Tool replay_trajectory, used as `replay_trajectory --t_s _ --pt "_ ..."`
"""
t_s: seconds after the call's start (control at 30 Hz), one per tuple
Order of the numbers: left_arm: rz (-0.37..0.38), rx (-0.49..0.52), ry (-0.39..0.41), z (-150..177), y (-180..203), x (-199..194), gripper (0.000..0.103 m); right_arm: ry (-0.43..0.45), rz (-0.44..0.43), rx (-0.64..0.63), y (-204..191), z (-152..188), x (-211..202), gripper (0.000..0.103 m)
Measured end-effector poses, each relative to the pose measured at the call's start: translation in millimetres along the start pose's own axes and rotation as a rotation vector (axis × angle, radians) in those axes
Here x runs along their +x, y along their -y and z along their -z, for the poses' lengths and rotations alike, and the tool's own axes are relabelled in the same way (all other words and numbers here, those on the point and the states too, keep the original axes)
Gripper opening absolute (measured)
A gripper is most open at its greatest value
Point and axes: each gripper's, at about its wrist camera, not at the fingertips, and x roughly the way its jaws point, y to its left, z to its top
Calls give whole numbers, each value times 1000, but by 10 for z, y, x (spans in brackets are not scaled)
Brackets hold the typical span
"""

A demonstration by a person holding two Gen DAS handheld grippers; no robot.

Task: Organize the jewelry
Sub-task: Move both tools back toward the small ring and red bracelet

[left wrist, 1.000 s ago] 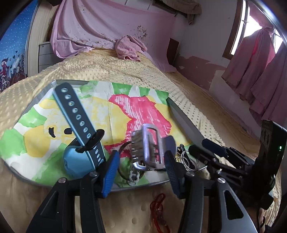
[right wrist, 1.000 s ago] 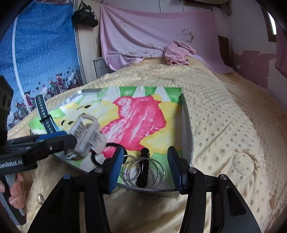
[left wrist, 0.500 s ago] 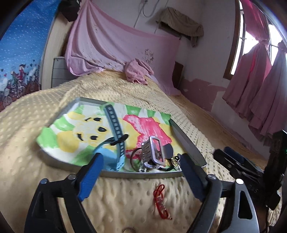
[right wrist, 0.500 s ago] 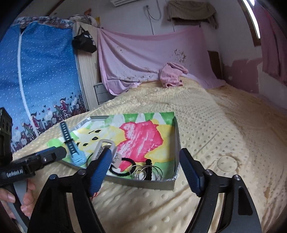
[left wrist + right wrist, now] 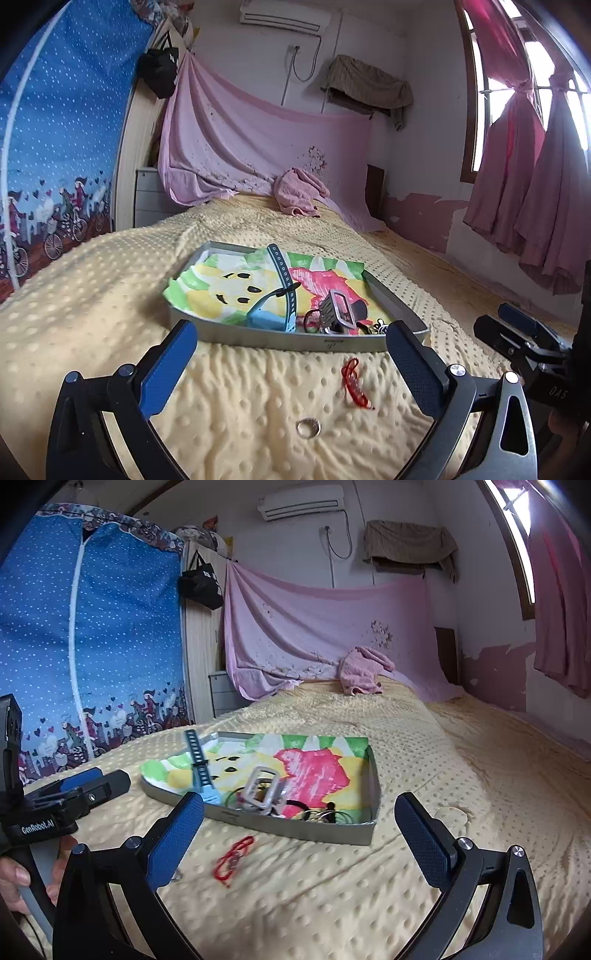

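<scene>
- Left wrist view: left gripper (image 5: 291, 354) spread wide, nothing between the blue pads, hovering above the yellow dotted blanket (image 5: 92, 295).
- Ahead of those fingers: grey tray (image 5: 295, 341) with a bright painted lining, holding a blue watch (image 5: 275, 306), a silver buckle piece (image 5: 338, 308) and some rings at the near right corner.
- Outside the tray, on the blanket, between the fingertips and a little right of centre: red cord bracelet (image 5: 354, 382); nearer the camera, a small clear ring (image 5: 308, 428).
- Right wrist view: right gripper (image 5: 299, 830) equally wide apart and empty; red cord bracelet (image 5: 234, 854) just inside its left finger, tray (image 5: 303, 829) straight ahead.
- Likely remaining work: both loose pieces into the tray.
- Risk: thin cord sunk into soft bumpy fabric, so pads could pinch blanket along with it, or slide over it and miss.
- Risk: small smooth ring apt to squirt out of a pinch and vanish among the bumps.
- Risk: pressing down on the bedding near the tray could tilt it and spill the crowded near corner.
- Risk: both grippers converging on the same cord could collide.
</scene>
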Motion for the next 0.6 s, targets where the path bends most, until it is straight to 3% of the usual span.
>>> replay_trajectory --t_s 0.3,0.6 --pt "-21 25 14 165 -88 -348 103 19 16 17 -157 114 -323 102" --pt "-35 51 -7 270 -115 -408 103 -21 34 31 -166 296 -420 102"
